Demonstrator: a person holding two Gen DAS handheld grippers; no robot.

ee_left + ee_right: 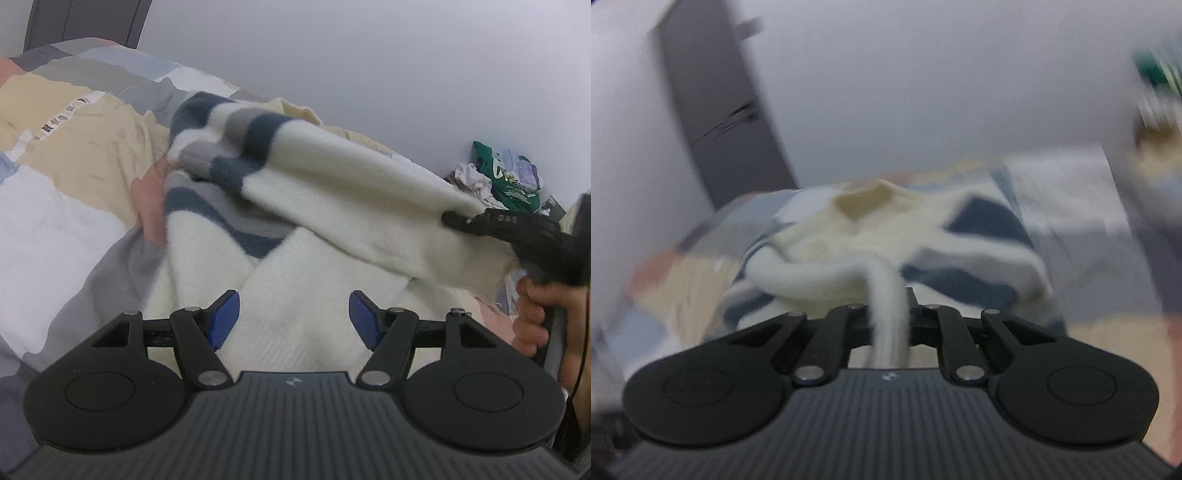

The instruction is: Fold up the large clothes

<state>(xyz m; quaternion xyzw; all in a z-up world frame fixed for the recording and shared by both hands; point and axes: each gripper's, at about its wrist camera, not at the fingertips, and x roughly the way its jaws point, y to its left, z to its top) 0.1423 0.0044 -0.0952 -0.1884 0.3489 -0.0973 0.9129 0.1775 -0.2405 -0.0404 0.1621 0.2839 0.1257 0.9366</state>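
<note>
— What is the work lying on?

— A bed, covered by a patchwork quilt [62, 206] in blocks of beige, white, grey, pale blue and salmon. Behind it runs a plain pale wall [369, 55], and a dark grey headboard [85, 22] shows at the top left of the left wrist view. Over by the wall on the right sits a heap of clutter with a green bag [506, 173] on top.

— And the garment?

— A cream sweater [295, 295] with navy and grey stripes, spread on the quilt. One part of it is lifted off the bed and stretched across toward the right.

— Held by what?

— The right gripper [458, 219] has its fingers closed on a cream edge of that lifted part; the person's hand [535, 314] grips its handle. Its own view is badly blurred, but a band of cream fabric seems to pass between the closed fingers.

— The left gripper [294, 319]?

— Spread wide, blue pads [225, 317] apart, holding nothing, just above the sweater's cream ribbed part.
</note>
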